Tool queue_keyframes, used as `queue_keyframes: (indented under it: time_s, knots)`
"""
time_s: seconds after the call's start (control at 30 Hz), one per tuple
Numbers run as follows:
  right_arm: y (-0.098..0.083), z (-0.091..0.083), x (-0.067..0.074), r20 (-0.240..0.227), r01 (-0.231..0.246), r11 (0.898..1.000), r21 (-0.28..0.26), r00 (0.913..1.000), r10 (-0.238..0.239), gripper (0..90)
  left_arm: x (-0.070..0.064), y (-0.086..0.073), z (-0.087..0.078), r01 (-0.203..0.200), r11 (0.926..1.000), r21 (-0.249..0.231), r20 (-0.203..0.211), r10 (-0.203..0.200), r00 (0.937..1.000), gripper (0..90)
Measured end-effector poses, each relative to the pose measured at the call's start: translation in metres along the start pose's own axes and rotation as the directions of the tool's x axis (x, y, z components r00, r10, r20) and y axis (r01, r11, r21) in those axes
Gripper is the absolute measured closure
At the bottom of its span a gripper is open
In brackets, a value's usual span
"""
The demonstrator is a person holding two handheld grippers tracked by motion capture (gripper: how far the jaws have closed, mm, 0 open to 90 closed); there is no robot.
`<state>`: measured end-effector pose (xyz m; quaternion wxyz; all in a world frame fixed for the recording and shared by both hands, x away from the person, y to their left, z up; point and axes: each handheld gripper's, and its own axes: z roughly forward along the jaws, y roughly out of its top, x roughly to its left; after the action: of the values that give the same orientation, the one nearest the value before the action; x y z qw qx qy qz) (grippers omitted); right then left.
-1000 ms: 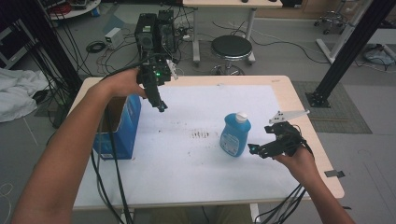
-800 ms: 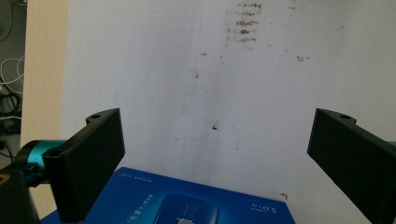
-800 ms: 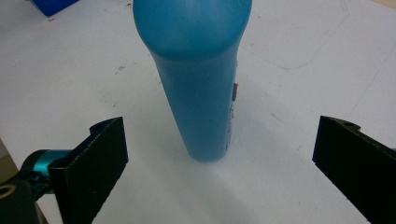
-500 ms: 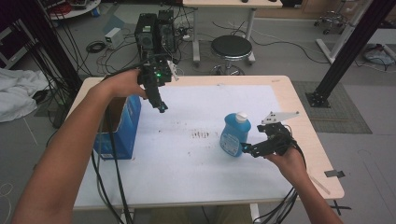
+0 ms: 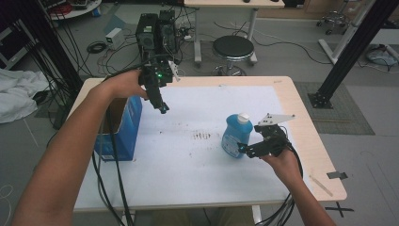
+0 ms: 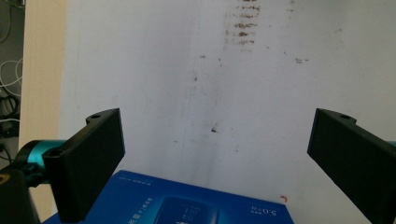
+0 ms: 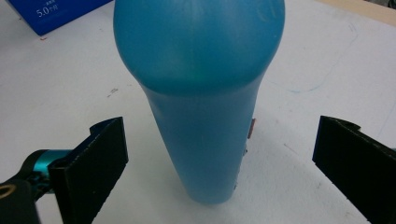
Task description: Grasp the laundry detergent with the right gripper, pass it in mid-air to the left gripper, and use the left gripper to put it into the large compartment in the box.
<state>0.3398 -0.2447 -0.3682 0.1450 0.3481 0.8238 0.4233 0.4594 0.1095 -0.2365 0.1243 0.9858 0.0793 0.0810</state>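
Observation:
A blue bottle (image 5: 233,135) with a white cap stands upright right of the table's middle. My right gripper (image 5: 243,149) is low beside its base, open. In the right gripper view the bottle (image 7: 201,93) rises between the two spread jaws of that gripper (image 7: 222,140), and neither jaw touches it. My left gripper (image 5: 162,108) hangs open above the white sheet at the back left, pointing down. Below it in the left gripper view lies the top of a blue box (image 6: 187,203), and the left gripper (image 6: 215,158) holds nothing.
The blue box (image 5: 123,127) stands at the table's left edge. Brown smudges (image 5: 202,135) mark the white sheet (image 5: 188,179). A thin wooden stick (image 5: 321,182) lies near the right front corner. Behind the table are a stool (image 5: 233,47) and computer towers (image 5: 157,28).
My right gripper has moved left and down until its open jaws flank the bottle's base. The left gripper has stayed where it was.

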Motion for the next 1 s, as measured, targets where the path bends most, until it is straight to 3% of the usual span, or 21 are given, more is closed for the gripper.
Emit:
queue_keyframes:
  time_s: [0.63,1.0]
  knots:
    - [-0.006,0.023,0.006,-0.03,-0.01,0.995,-0.097,0.9995,0.007,2.3,-0.001,0.001,0.001,0.007,1.0,0.002,0.001,-0.007,1.0,4.0]
    - [-0.01,0.028,0.005,-0.017,-0.015,0.991,-0.131,0.9998,0.013,3.7,-0.002,0.0,0.001,0.009,1.0,0.002,0.004,-0.009,1.0,4.0]
